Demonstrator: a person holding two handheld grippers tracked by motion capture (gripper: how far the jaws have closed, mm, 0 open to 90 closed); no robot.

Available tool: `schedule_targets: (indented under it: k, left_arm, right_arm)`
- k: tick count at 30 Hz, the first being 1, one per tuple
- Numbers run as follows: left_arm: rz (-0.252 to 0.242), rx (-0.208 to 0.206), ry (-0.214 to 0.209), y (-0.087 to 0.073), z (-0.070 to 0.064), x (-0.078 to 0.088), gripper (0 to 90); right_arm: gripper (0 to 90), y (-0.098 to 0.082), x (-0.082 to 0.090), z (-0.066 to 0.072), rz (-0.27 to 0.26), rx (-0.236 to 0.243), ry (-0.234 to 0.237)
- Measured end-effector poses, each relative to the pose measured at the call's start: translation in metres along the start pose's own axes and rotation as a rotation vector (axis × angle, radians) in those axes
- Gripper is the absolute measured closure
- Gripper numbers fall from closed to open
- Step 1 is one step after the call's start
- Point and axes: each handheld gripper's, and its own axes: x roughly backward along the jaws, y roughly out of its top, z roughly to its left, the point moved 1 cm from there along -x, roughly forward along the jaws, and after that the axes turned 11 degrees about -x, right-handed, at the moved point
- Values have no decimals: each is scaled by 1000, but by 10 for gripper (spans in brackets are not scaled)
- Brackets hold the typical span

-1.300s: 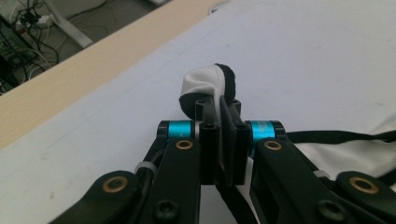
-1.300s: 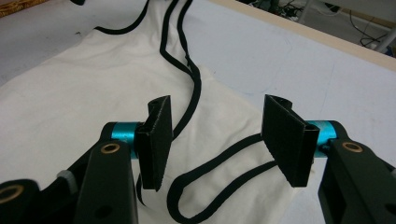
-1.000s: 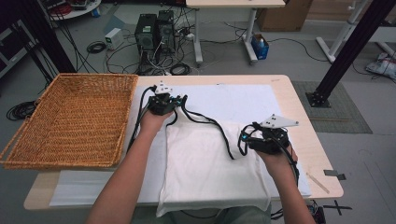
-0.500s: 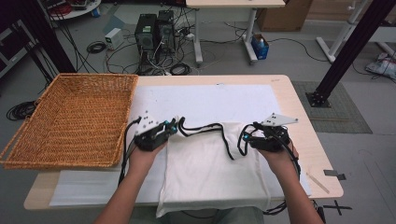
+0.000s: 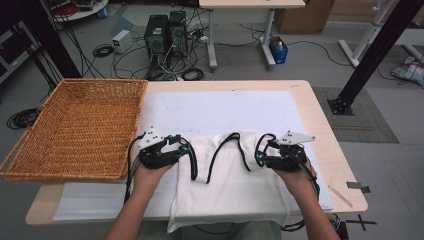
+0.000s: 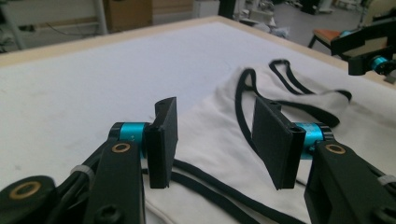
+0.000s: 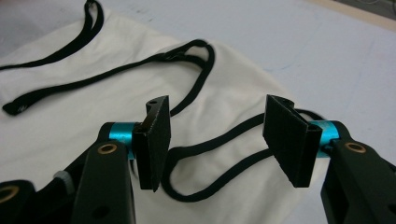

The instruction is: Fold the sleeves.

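Note:
A white cloth bag (image 5: 230, 182) with black straps (image 5: 218, 152) lies flat near the table's front edge. My left gripper (image 5: 184, 149) rests at the bag's left edge. Its jaws have just been opening and now stand apart. In the left gripper view the left gripper (image 6: 217, 140) pinches nothing; the bag (image 6: 210, 116) and a strap (image 6: 241, 100) lie below and beyond it. My right gripper (image 5: 261, 152) sits at the bag's upper right. It (image 7: 217, 140) is open over a strap loop (image 7: 205, 145) on the bag (image 7: 84, 98), and its pads do not touch the loop.
A large wicker basket (image 5: 75, 125) stands at the table's left, close beside my left hand. A white mat (image 5: 220, 107) covers the wooden table (image 5: 327, 150). Computers and cables sit on the floor beyond the far edge.
My left gripper came from farther back toward the near edge, drawing a black strap with it, then opened its jaws. The strap now lies loose on the bag. The right gripper barely moved.

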Motion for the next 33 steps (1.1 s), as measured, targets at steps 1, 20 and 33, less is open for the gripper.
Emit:
schedule_targets:
  k: [1,20,33]
  left_arm:
    - [19,-13,-14,-3,-2,-3,508]
    - [114,92,89,-13,34,-42,509]
    - [117,86,82,-9,41,-40,508]
  right_arm:
    - [433,-2,-1,2,6,5,3]
    - [869,-29,-23,10,138,36,79]
    - [724,-51,15,12,108,0,136]
